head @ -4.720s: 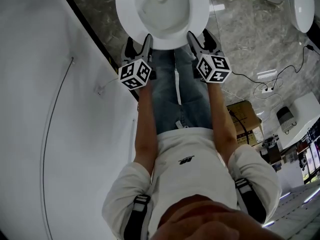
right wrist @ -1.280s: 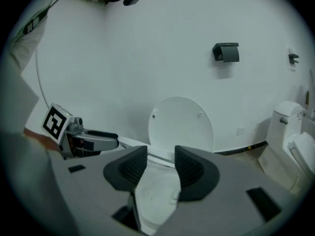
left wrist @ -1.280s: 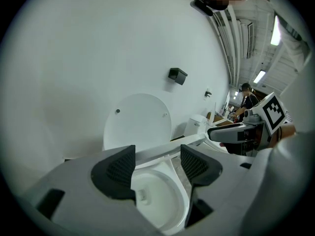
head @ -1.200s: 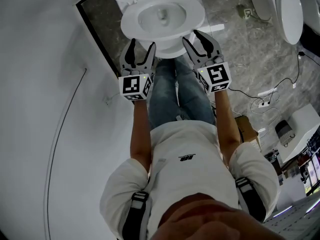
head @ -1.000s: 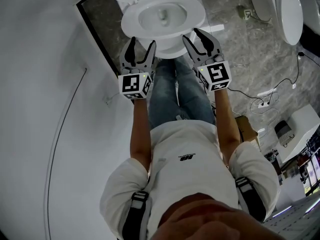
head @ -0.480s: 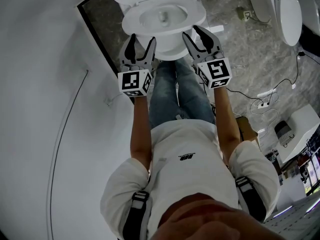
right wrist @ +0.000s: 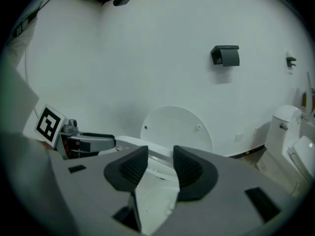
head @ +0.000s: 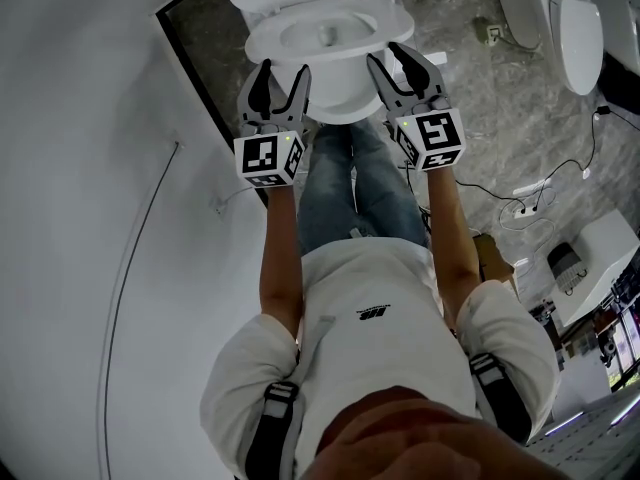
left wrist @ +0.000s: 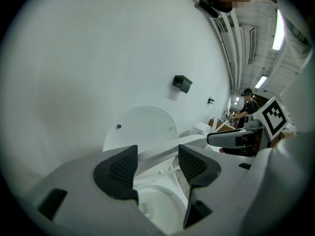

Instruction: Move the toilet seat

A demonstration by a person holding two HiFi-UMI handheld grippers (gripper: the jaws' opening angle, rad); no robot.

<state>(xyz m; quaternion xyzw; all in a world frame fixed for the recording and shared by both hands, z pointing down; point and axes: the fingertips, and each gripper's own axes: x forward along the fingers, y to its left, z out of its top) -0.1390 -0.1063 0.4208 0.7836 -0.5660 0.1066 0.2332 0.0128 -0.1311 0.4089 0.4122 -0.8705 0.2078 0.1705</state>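
The white toilet seat [head: 325,30] lies on the bowl at the top of the head view. Its round lid [left wrist: 140,127] stands upright against the wall behind. My left gripper [head: 281,73] is at the seat's front left. Its jaws are closing, and the seat's rim [left wrist: 165,149] runs between the dark pads with gaps on both sides. At the front right is my right gripper [head: 388,58], its pads [right wrist: 129,168] either side of the rim [right wrist: 158,156] and not clearly pressing it. The lid [right wrist: 177,129] also shows in the right gripper view.
A white wall [head: 100,168] runs close on the left. A second toilet [head: 580,23] stands at the right. Cables and a power strip [head: 530,203] and a cardboard box [head: 495,253] lie on the stone floor. A black fixture [right wrist: 225,55] hangs on the wall above the lid.
Both grippers have crept slightly forward along the seat's front sides. The toilet sits a little higher in the head view than a second ago. Earlier still, it filled more of the view.
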